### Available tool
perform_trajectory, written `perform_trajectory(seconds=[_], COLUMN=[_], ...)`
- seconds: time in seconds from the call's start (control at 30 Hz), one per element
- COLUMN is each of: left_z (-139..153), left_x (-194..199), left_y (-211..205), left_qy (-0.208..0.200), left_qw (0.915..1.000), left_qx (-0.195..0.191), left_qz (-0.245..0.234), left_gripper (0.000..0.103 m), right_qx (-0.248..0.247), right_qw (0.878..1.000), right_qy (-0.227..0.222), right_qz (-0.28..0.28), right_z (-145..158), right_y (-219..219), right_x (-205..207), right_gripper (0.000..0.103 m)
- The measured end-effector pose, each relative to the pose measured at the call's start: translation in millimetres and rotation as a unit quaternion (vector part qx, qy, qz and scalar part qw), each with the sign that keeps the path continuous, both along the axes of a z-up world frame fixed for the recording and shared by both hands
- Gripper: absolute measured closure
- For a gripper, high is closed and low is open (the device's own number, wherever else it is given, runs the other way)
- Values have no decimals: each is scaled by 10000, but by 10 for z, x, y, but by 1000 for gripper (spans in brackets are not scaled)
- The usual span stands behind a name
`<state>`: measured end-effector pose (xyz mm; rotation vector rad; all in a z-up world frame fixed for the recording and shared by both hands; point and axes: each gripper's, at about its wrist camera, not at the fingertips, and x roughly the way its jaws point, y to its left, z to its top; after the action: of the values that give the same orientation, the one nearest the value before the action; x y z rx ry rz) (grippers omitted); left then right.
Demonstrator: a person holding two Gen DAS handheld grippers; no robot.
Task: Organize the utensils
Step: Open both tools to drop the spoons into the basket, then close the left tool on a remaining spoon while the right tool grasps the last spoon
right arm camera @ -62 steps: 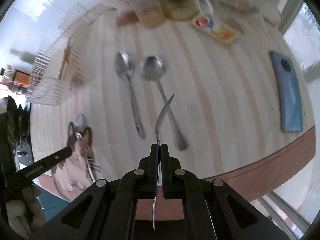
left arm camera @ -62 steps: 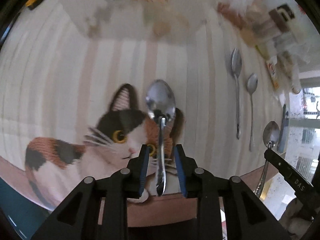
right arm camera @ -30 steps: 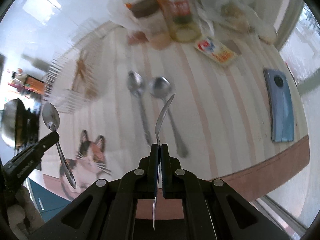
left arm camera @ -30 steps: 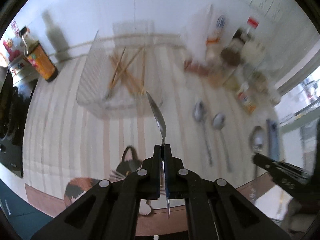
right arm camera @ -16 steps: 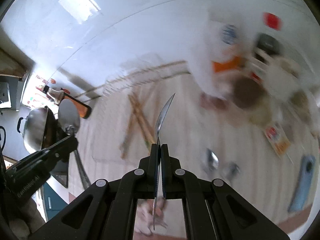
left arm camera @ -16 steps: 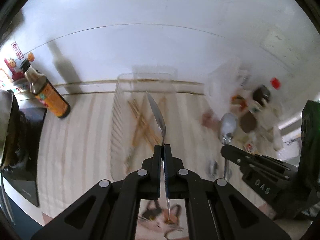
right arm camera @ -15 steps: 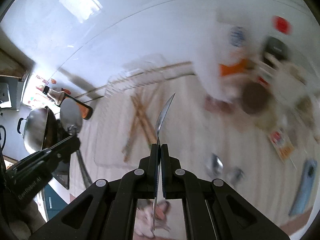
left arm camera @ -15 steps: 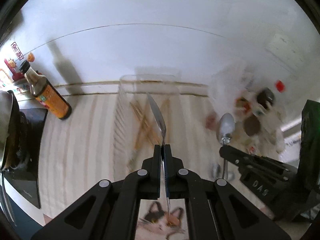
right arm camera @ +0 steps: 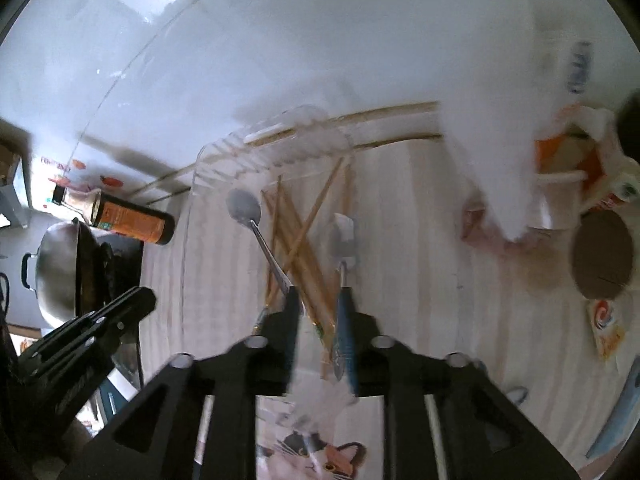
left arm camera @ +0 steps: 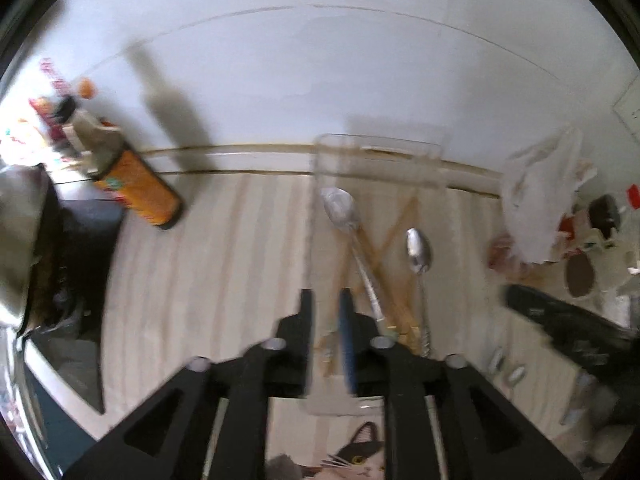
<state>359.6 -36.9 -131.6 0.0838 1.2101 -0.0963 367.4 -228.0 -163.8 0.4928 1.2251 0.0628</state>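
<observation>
A clear plastic basket [left arm camera: 380, 152] [right arm camera: 208, 176] stands by the wall on the striped table. In it lie wooden chopsticks [left arm camera: 390, 240] [right arm camera: 304, 232] and two metal spoons, one on the left [left arm camera: 340, 208] [right arm camera: 244, 206] and one on the right [left arm camera: 418, 250] [right arm camera: 344, 236]. My left gripper [left arm camera: 326, 300] is open and empty just above the basket's near end. My right gripper [right arm camera: 318, 296] is open and empty above the chopsticks. Two more spoons [left arm camera: 506, 364] lie blurred on the table to the right.
An orange-labelled sauce bottle [left arm camera: 132, 184] [right arm camera: 128, 220] stands left of the basket, with a wok [right arm camera: 56, 264] on a stove beyond. Bags, jars and packets [left arm camera: 560, 216] [right arm camera: 560, 184] crowd the right. A cat-print mat [right arm camera: 316, 460] lies at the near edge. A blue phone [right arm camera: 624, 412] lies far right.
Both grippers were shut on spoons held above the basket; both have opened, and the two spoons now lie in the basket on the chopsticks.
</observation>
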Motion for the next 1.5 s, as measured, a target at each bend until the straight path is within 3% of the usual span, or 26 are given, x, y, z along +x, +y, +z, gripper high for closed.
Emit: perform_trajectory(seconds=[0.03, 0.07, 0.1, 0.13, 0.2, 0.27, 0.37, 0.53, 0.63, 0.77, 0.83, 0.87, 0.97, 1.13, 1.17, 1.23, 1.33, 1.43, 1.47, 1.5], left_z=[28, 61, 96, 130, 176, 155, 5, -331, -533, -682, -758, -781, -861, -1071, -1120, -1252, -1435, -1573, -1616, -1622], left_x=[-67, -124, -201, -287, -470, -630, -789, -1052, -1160, -1321, -1403, -1429, -1493, -1481, -1471, -1425, -1360, -1291, -1277, -1276], left_y=[18, 26, 32, 36, 22, -30, -173, -451, -559, -646, -714, -745, -904, -1366, -1456, -1658, -1907, -2124, -2194, -2233], left_qy=[-154, -287, -475, -686, -1082, -1221, -1114, -841, -558, -391, -329, -302, -172, 383, 504, 817, 1202, 1354, 1376, 1324], left_qw=[9998, 9992, 9982, 9966, 9921, 9903, 9915, 9922, 9933, 9925, 9919, 9917, 9924, 9950, 9946, 9925, 9881, 9850, 9839, 9841], left_qx=[135, 222, 295, 362, 502, 533, 594, 902, 1000, 1146, 1223, 1246, 1212, 646, 546, 287, 32, 31, 80, 139], left_qz=[74, 139, 208, 271, 398, 404, 317, 186, 158, 148, 93, 60, -87, -653, -719, -861, -956, -1068, -1137, -1173], left_gripper=[59, 37, 25, 22, 9, 0, 0, 0, 0, 0, 0, 0, 0, 7, 13, 17, 31, 50, 67, 72], right_qx=[-146, -222, -305, -381, -659, -904, -1141, -737, -672, -892, -1086, -1353, -1844, -1698, -1631, -1554, -1468, -1376, -1350, -1324], right_qw=[9998, 9996, 9991, 9984, 9948, 9906, 9869, 9901, 9925, 9931, 9916, 9890, 9810, 9825, 9829, 9821, 9808, 9800, 9798, 9797], right_qy=[-52, -87, -148, -221, -433, -566, -349, 374, 547, 669, 691, 596, 579, 706, 744, 844, 925, 961, 966, 964], right_qz=[-77, -145, -253, -360, -648, -853, -1088, -1135, -860, -367, -116, 45, 173, -307, -418, -655, -890, -1066, -1119, -1159], right_z=[40, 63, 104, 124, 146, 133, -39, -642, -941, -1209, -1296, -1290, -1287, -1234, -1226, -1204, -1177, -1160, -1151, -1143], right_y=[-91, -153, -255, -351, -583, -758, -1016, -1232, -1150, -962, -827, -747, -664, -972, -1054, -1255, -1468, -1613, -1649, -1697], right_x=[-101, -156, -251, -371, -692, -953, -1322, -1623, -1619, -1506, -1475, -1444, -1375, -1410, -1446, -1549, -1672, -1783, -1807, -1859], right_gripper=[71, 67, 62, 58, 37, 34, 34, 35, 44, 49, 56, 67, 99, 101, 101, 101, 101, 101, 101, 100])
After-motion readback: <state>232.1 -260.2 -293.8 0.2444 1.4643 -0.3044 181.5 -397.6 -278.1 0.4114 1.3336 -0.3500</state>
